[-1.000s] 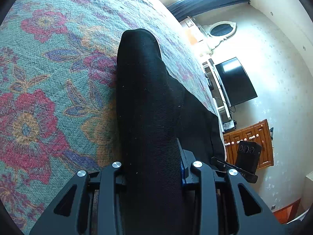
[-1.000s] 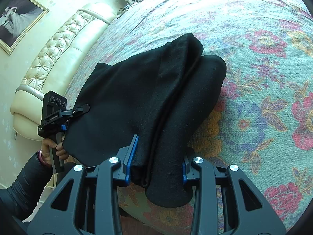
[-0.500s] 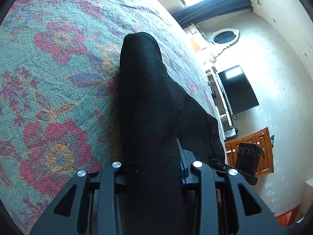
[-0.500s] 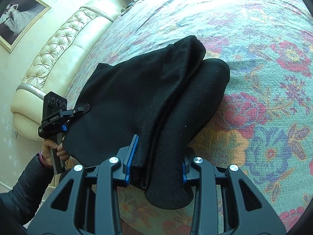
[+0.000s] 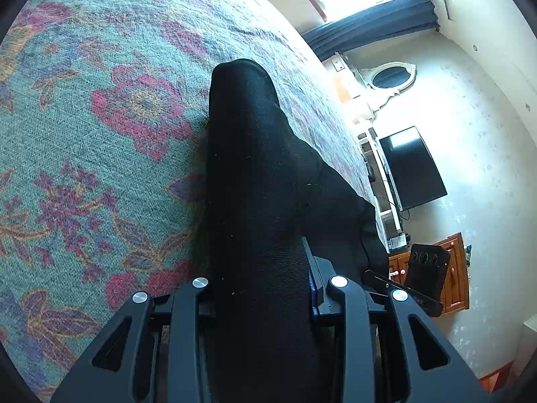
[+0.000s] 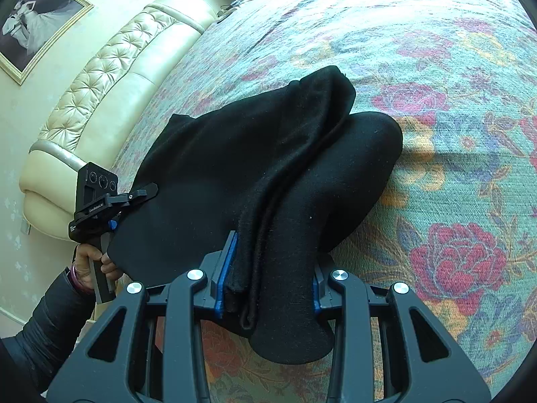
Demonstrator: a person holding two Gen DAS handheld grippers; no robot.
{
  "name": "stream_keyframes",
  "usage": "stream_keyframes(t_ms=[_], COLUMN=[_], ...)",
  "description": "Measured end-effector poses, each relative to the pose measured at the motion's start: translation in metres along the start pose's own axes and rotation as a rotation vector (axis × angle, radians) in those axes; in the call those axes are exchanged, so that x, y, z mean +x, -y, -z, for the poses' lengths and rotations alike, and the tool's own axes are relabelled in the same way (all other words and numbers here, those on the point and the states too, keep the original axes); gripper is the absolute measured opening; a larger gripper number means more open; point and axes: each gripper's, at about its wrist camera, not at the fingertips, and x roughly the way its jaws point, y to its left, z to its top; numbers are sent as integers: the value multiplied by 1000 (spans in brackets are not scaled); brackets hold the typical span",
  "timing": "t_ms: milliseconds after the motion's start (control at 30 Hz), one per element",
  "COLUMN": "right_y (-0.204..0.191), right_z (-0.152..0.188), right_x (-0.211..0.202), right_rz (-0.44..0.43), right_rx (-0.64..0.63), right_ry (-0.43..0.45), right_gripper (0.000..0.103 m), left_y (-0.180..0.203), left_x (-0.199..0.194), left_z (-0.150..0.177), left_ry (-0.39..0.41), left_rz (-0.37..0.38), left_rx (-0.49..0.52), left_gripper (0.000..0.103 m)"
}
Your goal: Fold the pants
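Pants (image 6: 235, 174) masking both claws' pads

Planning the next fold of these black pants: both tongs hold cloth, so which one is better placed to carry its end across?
Probably neither: left tongs and right tongs each clamp the pants, so likely both together.

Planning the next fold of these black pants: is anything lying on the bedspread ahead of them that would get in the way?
Nothing visible does. Both the left gripper and right gripper are shut on the black pants, and the floral bedspread beyond the folded edge shows only bare fabric.
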Motion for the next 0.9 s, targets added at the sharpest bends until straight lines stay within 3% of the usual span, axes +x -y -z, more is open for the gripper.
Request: stream_keyframes(t_ms=[300,600,700,767,900], right_y=[-8,6,20,30,43], right_z=[-9,15,23,31,46], right_x=[1,-20,-25,-29,-35], right_rz=[5,-25,-70,-81,-152], right_rx=[-13,71,152,203,273], right_ry=[-7,-10,-9,-5,0], right_gripper=[34,35,47,67,70], left_y=[-6,-4,-1,-3,-11], left_x=[-3,-11,-16,-26,-49], left_z=[5,31,36,38,43], left_ry=[15,-42,-50,-40,10], left_rz=[15,58,58,43,55], left_rx=[-29,-61,-59,-37,-44], left_gripper=[33,37,40,46,51])
